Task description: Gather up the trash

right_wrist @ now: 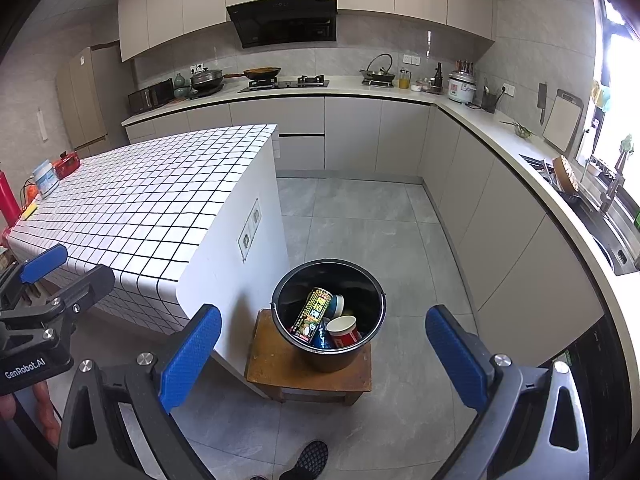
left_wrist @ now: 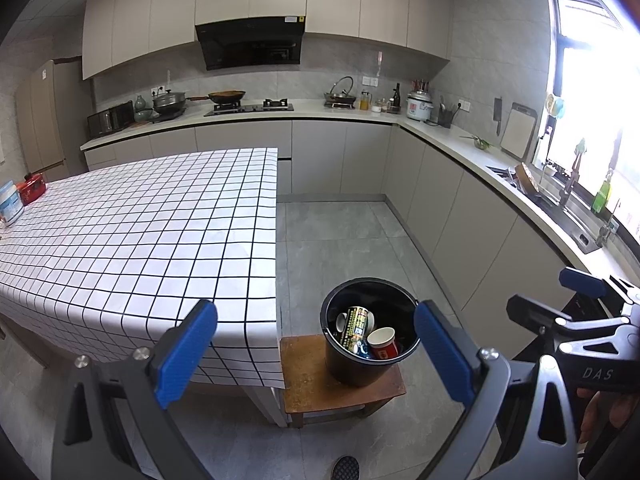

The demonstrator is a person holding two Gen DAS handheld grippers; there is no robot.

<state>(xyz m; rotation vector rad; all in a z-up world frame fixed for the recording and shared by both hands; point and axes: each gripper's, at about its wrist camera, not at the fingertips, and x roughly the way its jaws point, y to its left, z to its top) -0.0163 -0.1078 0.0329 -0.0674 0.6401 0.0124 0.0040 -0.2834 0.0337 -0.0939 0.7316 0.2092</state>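
A black bucket [left_wrist: 362, 368] stands on a small wooden stool [left_wrist: 308, 384] by the table's corner. It holds a green drink can [left_wrist: 354, 328], a red paper cup [left_wrist: 383, 343] and other cups. It also shows in the right wrist view [right_wrist: 332, 356] with the can [right_wrist: 314, 314] and the red cup [right_wrist: 344, 332]. My left gripper [left_wrist: 316, 354] is open and empty, held above and in front of the bucket. My right gripper [right_wrist: 324, 356] is open and empty, also above the bucket. Each gripper shows at the edge of the other's view.
A table with a white checked cloth [left_wrist: 140, 232] fills the left. A white tub [left_wrist: 10, 202] and a red tin [left_wrist: 32, 188] stand at its far left end. Kitchen counters [left_wrist: 452, 140] run along the back and right. A grey tiled floor [left_wrist: 340, 240] lies between.
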